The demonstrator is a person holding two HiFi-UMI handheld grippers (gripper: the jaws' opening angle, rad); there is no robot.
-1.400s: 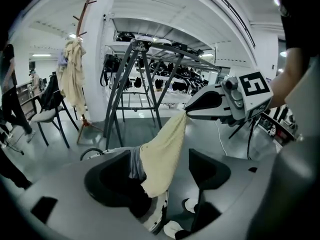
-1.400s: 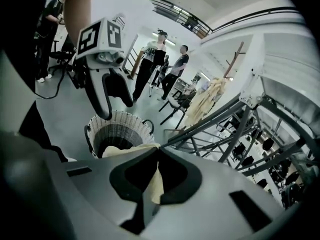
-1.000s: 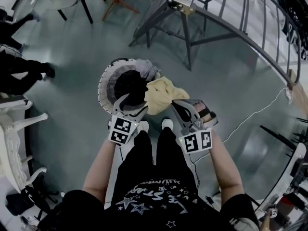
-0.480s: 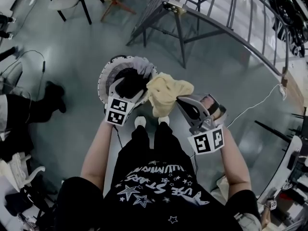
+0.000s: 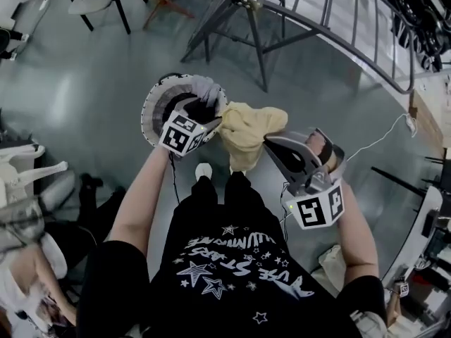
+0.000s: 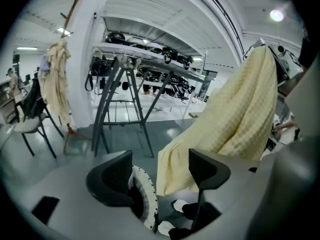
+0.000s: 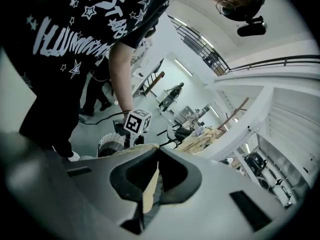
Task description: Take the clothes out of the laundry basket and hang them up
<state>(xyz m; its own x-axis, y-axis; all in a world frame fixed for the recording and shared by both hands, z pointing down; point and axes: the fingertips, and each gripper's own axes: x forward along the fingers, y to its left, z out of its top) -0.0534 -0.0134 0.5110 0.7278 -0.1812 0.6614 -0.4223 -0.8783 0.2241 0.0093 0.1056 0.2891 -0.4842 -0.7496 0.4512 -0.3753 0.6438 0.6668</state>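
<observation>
The round laundry basket (image 5: 156, 104) stands on the floor in front of my feet, with dark and grey clothes (image 5: 204, 90) in it. A pale yellow garment (image 5: 250, 129) hangs above its right rim, and my right gripper (image 5: 271, 144) is shut on its fabric (image 7: 149, 186). The right gripper's (image 7: 157, 156) jaws pinch a fold of yellow cloth between them. My left gripper (image 5: 210, 122) sits just left of the garment, over the basket. Its jaws stand open (image 6: 160, 171) with the basket rim (image 6: 145, 196) below and the hanging yellow garment (image 6: 235, 119) just beyond the right jaw.
A dark metal drying rack (image 5: 261, 27) stands beyond the basket, also in the left gripper view as a frame (image 6: 125, 84). A coat stand with a yellow garment (image 6: 57, 79) and a chair (image 6: 30, 126) are at the left. A white cable (image 5: 373, 153) lies on the floor right.
The right gripper has risen and lifted the yellow garment off the basket. The left gripper has come up and toward the garment's left side.
</observation>
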